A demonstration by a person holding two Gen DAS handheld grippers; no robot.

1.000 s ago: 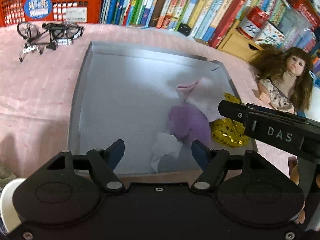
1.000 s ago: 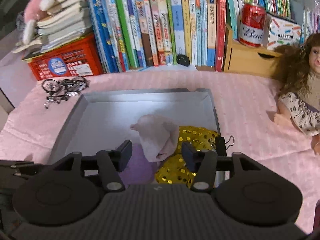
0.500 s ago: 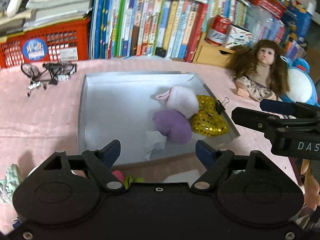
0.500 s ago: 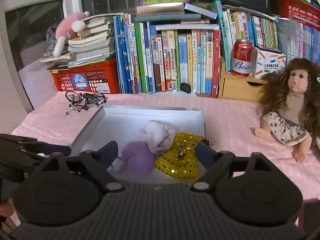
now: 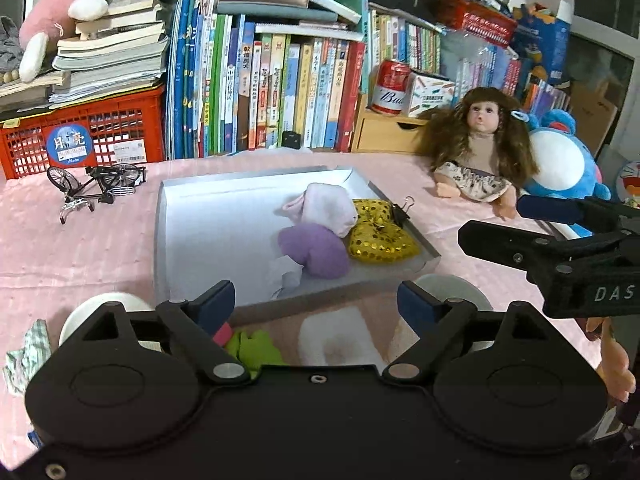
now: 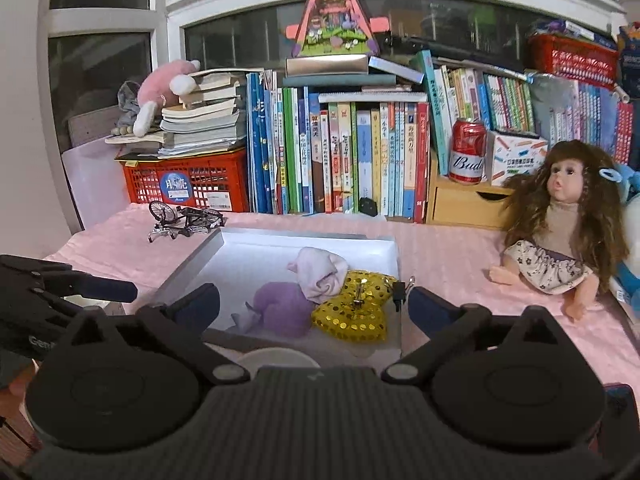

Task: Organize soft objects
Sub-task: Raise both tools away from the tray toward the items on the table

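Observation:
A grey tray (image 5: pixel 188 216) (image 6: pixel 248 248) lies on the pink cloth and holds a purple plush (image 5: pixel 316 248) (image 6: pixel 284 304), a pale pink plush (image 5: pixel 328 208) (image 6: pixel 320 268), a gold sequin bow (image 5: pixel 380 236) (image 6: pixel 356 308) and a white scrap (image 5: pixel 286 276). My left gripper (image 5: pixel 316 304) hangs before the tray's near edge, jaws opening, nothing between them. My right gripper (image 6: pixel 314 304) is also back from the tray, jaws opening and empty. The right gripper (image 5: pixel 536 224) shows at the right of the left wrist view.
A doll (image 5: pixel 476 152) (image 6: pixel 560 232) sits right of the tray beside a blue plush (image 5: pixel 560 164). A toy bicycle (image 5: pixel 96 184) (image 6: pixel 184 218), a red basket (image 5: pixel 84 136), books and a red can (image 6: pixel 468 156) line the back. Green and pink pieces (image 5: pixel 248 344) and a cloth scrap (image 5: pixel 28 352) lie near me.
Both grippers have pulled back and up from the tray, and their jaws have widened. The plush toys and bow now lie farther off, and the shelf and doll have come into view.

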